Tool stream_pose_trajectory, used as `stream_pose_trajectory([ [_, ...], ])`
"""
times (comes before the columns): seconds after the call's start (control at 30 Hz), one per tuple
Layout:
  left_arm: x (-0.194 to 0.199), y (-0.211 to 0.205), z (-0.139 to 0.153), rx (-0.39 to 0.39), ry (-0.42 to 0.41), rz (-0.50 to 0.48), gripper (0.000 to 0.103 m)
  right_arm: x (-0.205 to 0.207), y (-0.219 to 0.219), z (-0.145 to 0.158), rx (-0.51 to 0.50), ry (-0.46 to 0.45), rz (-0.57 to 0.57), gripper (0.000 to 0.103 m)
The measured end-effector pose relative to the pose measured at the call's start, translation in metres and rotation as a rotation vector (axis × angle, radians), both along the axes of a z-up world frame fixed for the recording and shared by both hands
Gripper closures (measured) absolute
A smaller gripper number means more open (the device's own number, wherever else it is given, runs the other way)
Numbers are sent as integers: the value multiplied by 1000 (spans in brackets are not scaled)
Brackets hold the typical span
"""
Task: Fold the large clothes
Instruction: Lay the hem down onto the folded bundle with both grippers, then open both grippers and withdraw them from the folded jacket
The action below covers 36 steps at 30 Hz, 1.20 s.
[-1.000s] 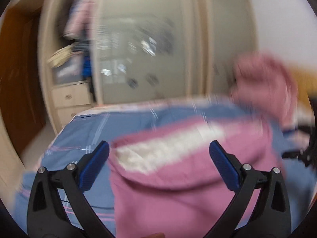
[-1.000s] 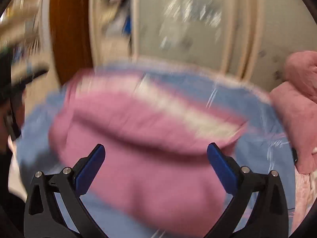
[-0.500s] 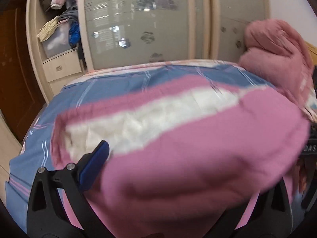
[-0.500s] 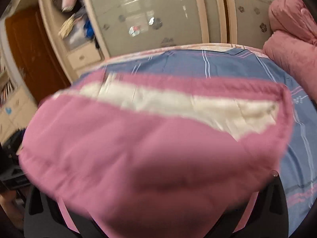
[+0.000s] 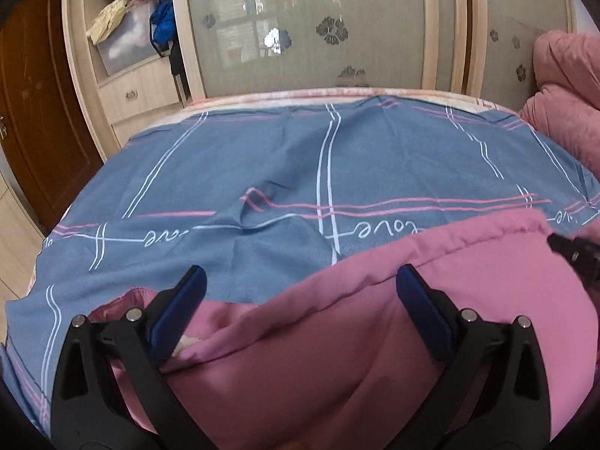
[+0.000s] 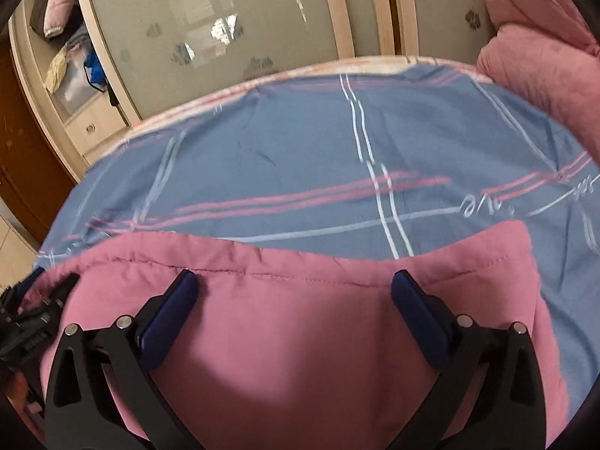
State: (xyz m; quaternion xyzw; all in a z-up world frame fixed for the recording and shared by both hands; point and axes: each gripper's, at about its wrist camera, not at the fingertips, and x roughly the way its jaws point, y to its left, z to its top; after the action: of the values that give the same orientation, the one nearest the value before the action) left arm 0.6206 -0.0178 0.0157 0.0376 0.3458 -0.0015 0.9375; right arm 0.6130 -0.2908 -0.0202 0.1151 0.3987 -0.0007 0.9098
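On the blue plaid bedsheet (image 5: 285, 172), the pink padded garment (image 5: 375, 356) lies at the near edge, its stitched hem (image 6: 262, 268) running side to side; likely laid flat so you can square it for the next fold. Your left gripper (image 5: 300, 288) hangs over its left part, jaws spread, nothing pinched. Your right gripper (image 6: 292, 292) sits over the middle, just short of the hem, also spread wide. Pink bedding (image 6: 540, 41) is heaped far right.

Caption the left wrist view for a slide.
Open left claw above a pink garment on a blue plaid bedsheet.
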Motion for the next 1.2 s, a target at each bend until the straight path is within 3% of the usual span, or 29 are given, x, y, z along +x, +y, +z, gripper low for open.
stream_pose_trajectory([
  [0.1,-4,-4,-8,7,-39,-8,2,-1,-5,-10,15,-20,-12,1],
  [0.43,0,-1,-25,-47,-37,-9,2,4,0,-25,-3,-34,-24,1],
  [0.67,-5,-2,-25,-37,-58,-4,2,3,0,-25,-6,-37,-23,1],
  [0.73,-10,-1,-24,-38,-85,-1,2,-3,-2,-21,7,-74,-25,1],
  [0.77,-19,1,-19,-43,-142,6,2,-10,-5,-16,17,-116,-29,1],
  [0.83,-55,11,-3,-60,-328,67,2,-42,-20,-1,59,-290,-107,1],
  [0.9,-96,27,17,-80,-522,198,2,-64,-39,8,105,-357,-199,1],
  [0.93,-109,34,25,-100,-572,239,2,-75,-49,16,121,-384,-246,1],
  [0.97,-128,44,39,-118,-609,278,2,-84,-56,23,133,-404,-259,1],
  [1.07,-180,69,78,-97,-613,234,2,-132,-83,61,113,-482,-268,1],
  [1.13,-227,87,93,-95,-677,241,2,-194,-103,83,119,-577,-293,1],
  [1.2,-281,101,97,-86,-700,267,2,-248,-114,85,152,-585,-329,1],
])
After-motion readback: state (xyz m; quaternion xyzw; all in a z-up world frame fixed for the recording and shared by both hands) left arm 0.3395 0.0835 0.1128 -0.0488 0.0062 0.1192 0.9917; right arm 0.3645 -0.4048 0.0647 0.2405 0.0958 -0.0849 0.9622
